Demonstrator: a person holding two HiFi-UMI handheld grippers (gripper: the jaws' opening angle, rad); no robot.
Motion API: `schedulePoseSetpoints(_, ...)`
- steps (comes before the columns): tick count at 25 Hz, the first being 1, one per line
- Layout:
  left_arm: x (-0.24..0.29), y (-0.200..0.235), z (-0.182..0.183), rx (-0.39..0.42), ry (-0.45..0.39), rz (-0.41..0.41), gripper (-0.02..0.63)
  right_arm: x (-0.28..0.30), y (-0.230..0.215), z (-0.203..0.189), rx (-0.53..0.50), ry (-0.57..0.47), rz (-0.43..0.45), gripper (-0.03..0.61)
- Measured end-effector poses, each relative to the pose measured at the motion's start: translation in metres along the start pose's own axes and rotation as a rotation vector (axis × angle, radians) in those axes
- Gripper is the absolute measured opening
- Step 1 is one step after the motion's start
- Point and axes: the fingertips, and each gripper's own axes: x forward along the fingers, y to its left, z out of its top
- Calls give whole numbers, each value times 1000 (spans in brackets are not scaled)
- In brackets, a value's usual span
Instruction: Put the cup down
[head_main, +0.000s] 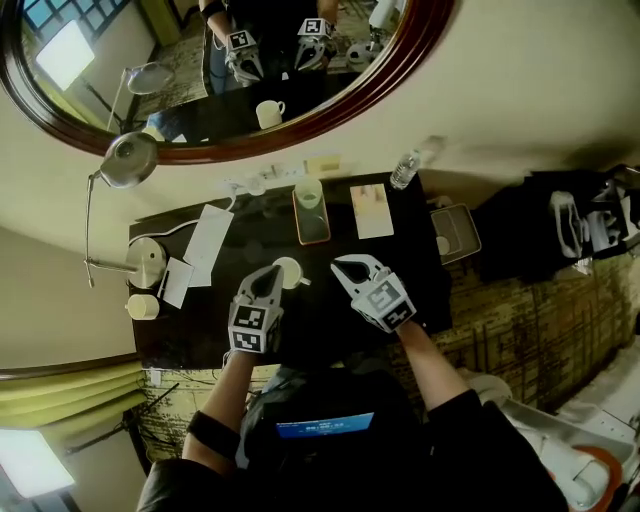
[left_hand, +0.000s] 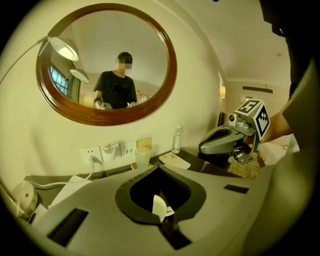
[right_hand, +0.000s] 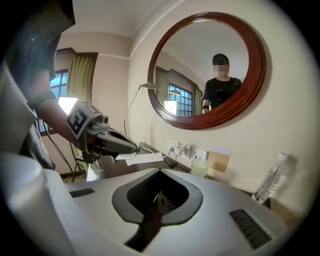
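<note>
- I see the cup (head_main: 288, 271), white and upright, standing on the dark desk (head_main: 330, 325), well in from the front edge.
- It sits between the tips of my 2 tools, just beside the tip of the left gripper (head_main: 268, 274). From the head view I cannot tell whether that tip touches it.
- In its own view the left gripper's jaws are pressed fully together and grip nothing. Only a sliver of white shows through the opening behind them.
- The right gripper (head_main: 343, 265) is near the cup but clear of it. Its jaws are also closed together, with nothing between them.
- Both tools hang above the desk, slanting down toward the wall.
- Behind the cup, a pale green tumbler (head_main: 308, 193) stands on a flat orange-edged slab near the wall.
- A clear plastic bottle (head_main: 405, 170) stands at the back of the desk, to the right of the tumbler.
- A white sheet of paper (head_main: 207, 243) lies at the left, beside the round base of a desk lamp (head_main: 128, 160).
- On the wall above hangs a round mirror in a dark wooden frame (head_main: 330, 112), which reflects the cup and both tools.
</note>
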Motion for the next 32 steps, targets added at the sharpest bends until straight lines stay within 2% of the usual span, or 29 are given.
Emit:
schedulePoseSetpoints(5,-6,-4,-8,-10,-1,-3,2,-7,-6,-28,55,22,-61,14)
schedulePoseSetpoints(13,-5,-8,-12,9,-3,6,2,-15,-11,-39,89,36,-66,14)
schedulePoseSetpoints(18,-5,-9,-12,-32,-9,-6,2,-18,-15,-43,107,28,-56,14)
schedulePoseSetpoints(23,-4,-1,-23,-43,-6,20,2,-19,-16,-45,116,31,-46,14)
schedulePoseSetpoints(26,-1,-2,-27,-46,3,3,76,-20,-13,-46,130,39,-36,14)
schedulePoseSetpoints(32,5,-12,-46,5,73,-105,290,-21,-16,-61,143,56,-38,14)
